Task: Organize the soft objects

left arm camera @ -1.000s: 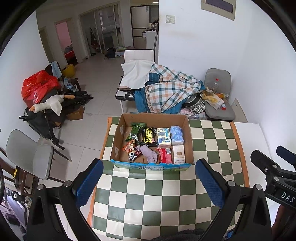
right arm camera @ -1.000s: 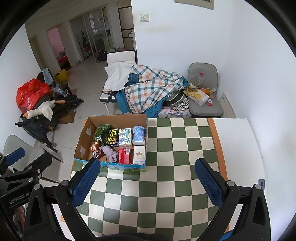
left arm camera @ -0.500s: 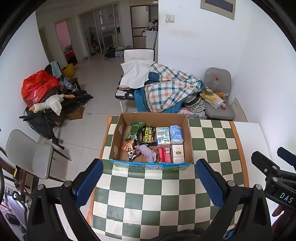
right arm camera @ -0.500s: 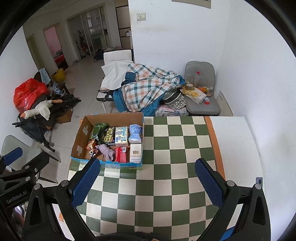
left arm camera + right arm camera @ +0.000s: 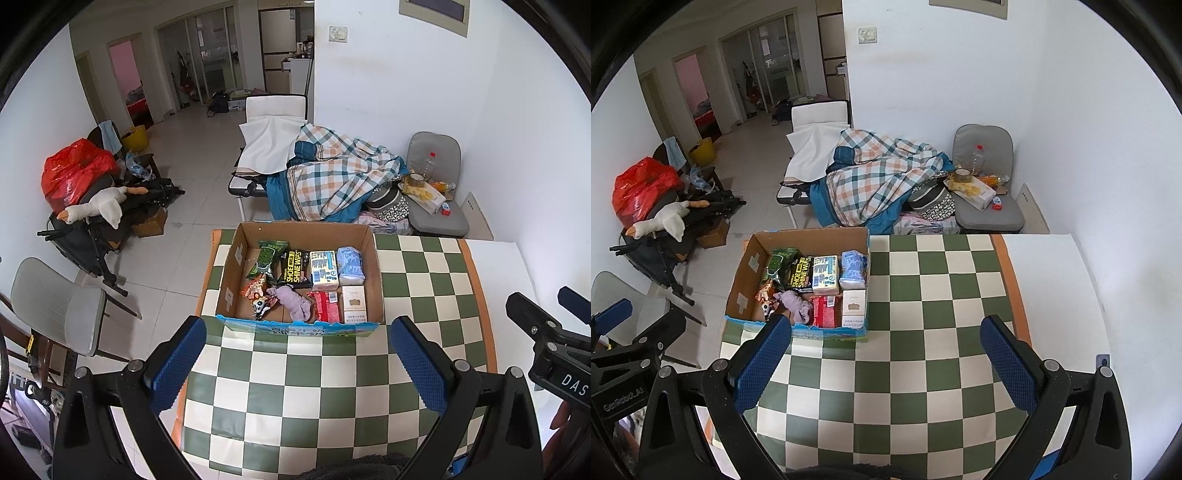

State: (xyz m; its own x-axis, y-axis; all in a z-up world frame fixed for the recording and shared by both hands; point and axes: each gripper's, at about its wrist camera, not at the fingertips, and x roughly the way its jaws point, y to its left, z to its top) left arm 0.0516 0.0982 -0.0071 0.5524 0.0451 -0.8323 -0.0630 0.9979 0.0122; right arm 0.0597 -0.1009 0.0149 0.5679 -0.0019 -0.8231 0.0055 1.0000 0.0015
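Both tongs, left gripper (image 5: 295, 363) and right gripper (image 5: 886, 363), gape apart, blue textured pads holding nothing. Cardboard box (image 5: 236, 266) at 12 o'clock on the checkered tablecloth (image 5: 332, 387) holds crinkly packets and a limp lilac cloth (image 5: 295, 302).

Left tongs (image 5: 295, 360) gape above the checkered table (image 5: 332, 387); cardboard box (image 5: 375, 280) holds what looks like a lilac cloth (image 5: 295, 302).

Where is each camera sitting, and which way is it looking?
Left wrist: sits on the left tool, facing the open brown cardboard box straight ahead; the right tool shows at right.
Right wrist: sits on the right tool, facing the green-and-cream checkered tabletop.
Both share box and tabletop.
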